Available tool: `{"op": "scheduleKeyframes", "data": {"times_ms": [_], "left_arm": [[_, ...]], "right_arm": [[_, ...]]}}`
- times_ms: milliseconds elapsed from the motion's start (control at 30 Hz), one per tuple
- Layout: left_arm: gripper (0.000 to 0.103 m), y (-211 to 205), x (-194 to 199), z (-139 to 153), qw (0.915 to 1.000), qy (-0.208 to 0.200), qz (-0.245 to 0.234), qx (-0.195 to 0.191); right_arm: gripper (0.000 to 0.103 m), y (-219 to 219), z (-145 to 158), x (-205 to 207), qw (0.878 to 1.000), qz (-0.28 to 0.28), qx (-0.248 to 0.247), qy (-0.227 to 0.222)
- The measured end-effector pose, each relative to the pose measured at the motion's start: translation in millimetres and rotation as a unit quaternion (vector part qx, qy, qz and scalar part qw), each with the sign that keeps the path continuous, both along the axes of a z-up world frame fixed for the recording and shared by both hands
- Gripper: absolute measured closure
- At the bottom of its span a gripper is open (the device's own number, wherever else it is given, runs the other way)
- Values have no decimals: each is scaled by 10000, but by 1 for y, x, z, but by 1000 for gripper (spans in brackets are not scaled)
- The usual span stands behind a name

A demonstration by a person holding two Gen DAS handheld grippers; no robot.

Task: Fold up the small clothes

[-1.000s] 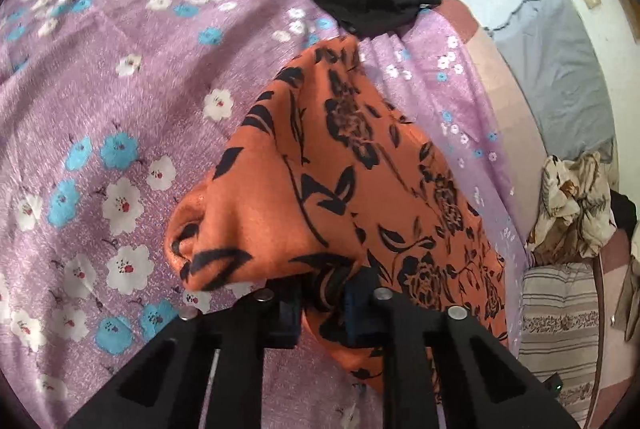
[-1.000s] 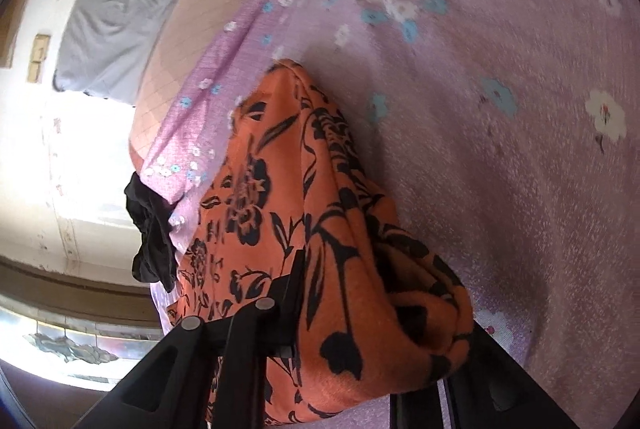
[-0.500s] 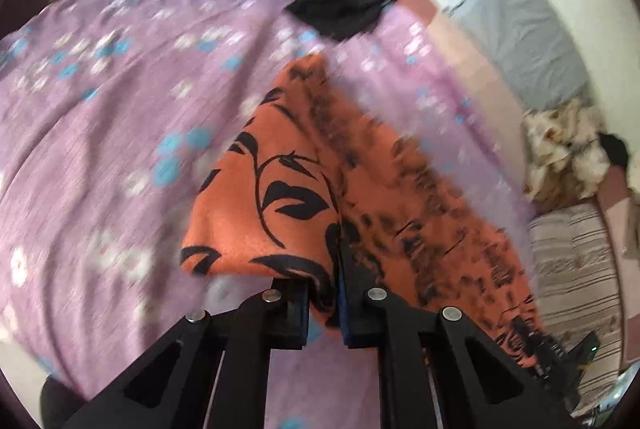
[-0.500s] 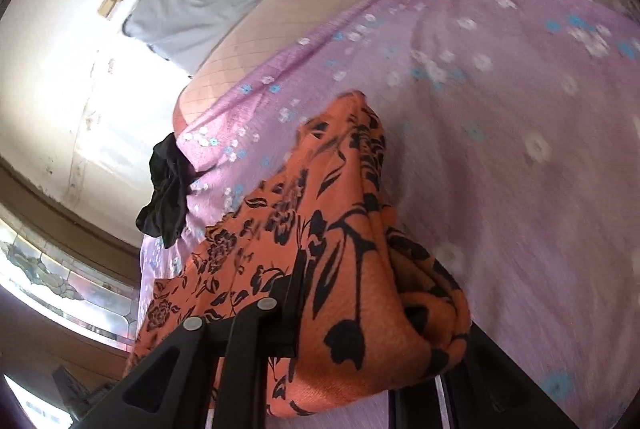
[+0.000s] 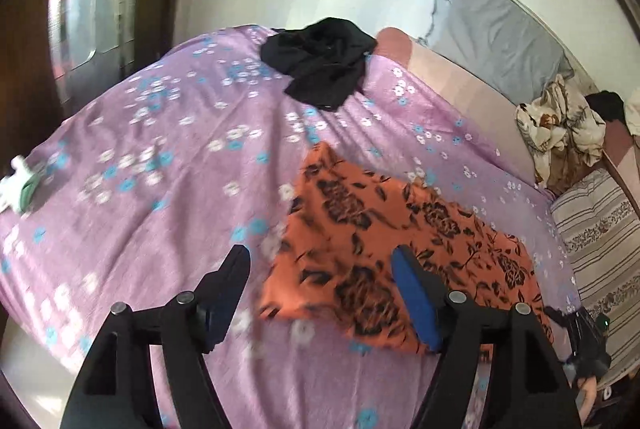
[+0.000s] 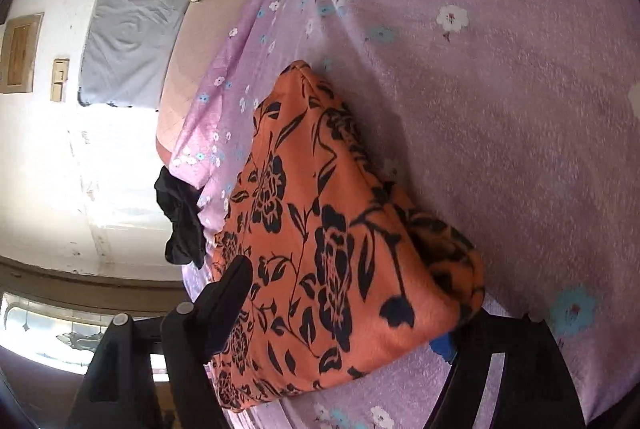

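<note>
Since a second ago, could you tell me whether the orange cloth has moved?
Yes. The orange cloth has dropped from the left gripper, whose jaws are opening, and lies flatter on the purple sheet.

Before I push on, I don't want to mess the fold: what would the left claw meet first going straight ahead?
Most likely the orange floral garment lying on the purple bedsheet. The left claw, jaws opening and empty, points down at its near edge, though depth is uncertain.

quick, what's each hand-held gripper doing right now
Left hand-held gripper: jaws opening, holding nothing; the orange cloth lies below on the bed.
Right hand-held gripper: jaws opening, the cloth between them, not pinched.
</note>
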State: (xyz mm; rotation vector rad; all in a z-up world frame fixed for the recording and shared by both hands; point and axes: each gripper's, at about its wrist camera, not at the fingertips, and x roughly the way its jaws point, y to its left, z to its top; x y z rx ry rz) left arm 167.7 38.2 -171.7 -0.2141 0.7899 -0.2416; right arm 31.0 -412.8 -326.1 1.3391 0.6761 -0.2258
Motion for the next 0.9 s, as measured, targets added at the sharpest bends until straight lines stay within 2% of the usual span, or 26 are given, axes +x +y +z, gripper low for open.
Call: {"op": "scheduleKeyframes", "data": {"times_ms": [100, 133, 200, 233, 267, 333, 400, 567, 633, 700, 733, 767, 800, 900], "left_arm": [[29, -22, 22, -24, 9996, 195, -135, 148], [29, -26, 29, -37, 9990, 355, -48, 277], [29, -24, 37, -66, 9964, 740, 150, 385], [29, -20, 41, -84, 9939, 965, 216, 485], [27, -17, 43, -102, 9907, 1244, 210, 511], [26, -15, 35, -98, 9941, 951, 122, 509], [28, -18, 31, -85, 9928, 1018, 29, 632], [28, -15, 20, -47, 9979, 562, 14, 311], [28, -25, 21, -45, 9974, 465, -63, 551], [28, -29, 33, -62, 9940, 662, 0, 873], [28, -30, 41, -82, 9885, 1052, 22, 1090], [26, -29, 44, -94, 9861, 1267, 18, 1075], [26, -22, 41, -93, 9899, 1168, 129, 799], [27, -17, 37, -79, 9916, 1183, 94, 507]], "right_arm": [[26, 1, -4, -5, 9999, -76, 80, -93], [32, -1, -5, -7, 9998, -143, 107, -123], [49, -1, -8, -6, 9998, -189, 40, -61], [69, -1, -10, -5, 9998, -177, -65, 67], [77, -1, -12, -3, 9995, -154, -170, 212], [79, 0, -12, -1, 9991, -172, -286, 273], [79, 2, -7, 2, 9980, -152, -516, 337], [79, 6, -7, 8, 9976, -167, -567, 367], [76, 7, -8, 12, 9978, -169, -540, 354], [75, 6, -9, 13, 9982, -181, -478, 323], [75, 5, -9, 15, 9982, -184, -480, 316], [75, 5, -8, 17, 9980, -174, -512, 322], [75, 6, -7, 19, 9978, -157, -555, 326], [79, 8, 2, 27, 9955, 21, -878, 359]]}}
